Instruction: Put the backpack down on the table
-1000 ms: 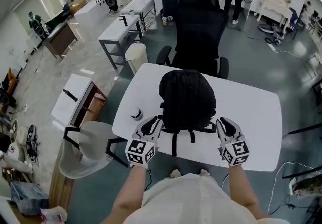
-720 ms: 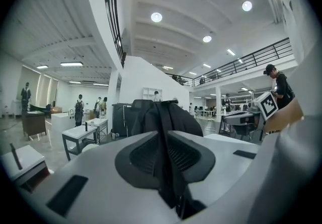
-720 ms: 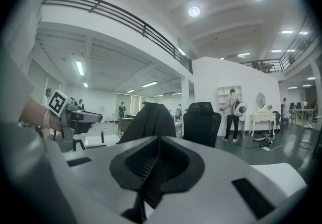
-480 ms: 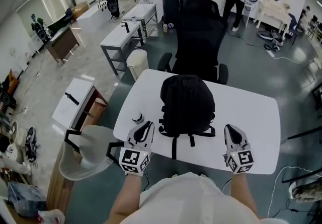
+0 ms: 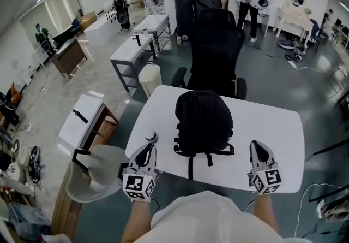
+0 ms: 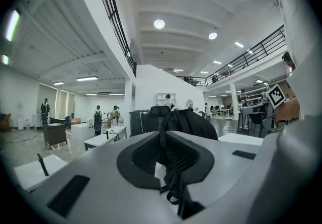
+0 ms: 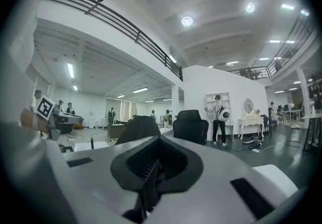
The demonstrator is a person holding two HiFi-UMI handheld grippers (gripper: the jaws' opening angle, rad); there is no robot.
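Backpack [image 5: 203,122] between left tongs [image 5: 146,152] and right tongs [image 5: 260,150]

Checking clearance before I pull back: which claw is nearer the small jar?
The left claw, just short of the small jar; the right claw sits on the backpack's far side.

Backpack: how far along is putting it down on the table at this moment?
Done: the backpack sits on the white table, its straps trailing toward the near edge. In hand: nothing. The left gripper and right gripper are both shut and empty, one on each side of the bag and clear of it. Left: nothing visible; the placing looks complete.
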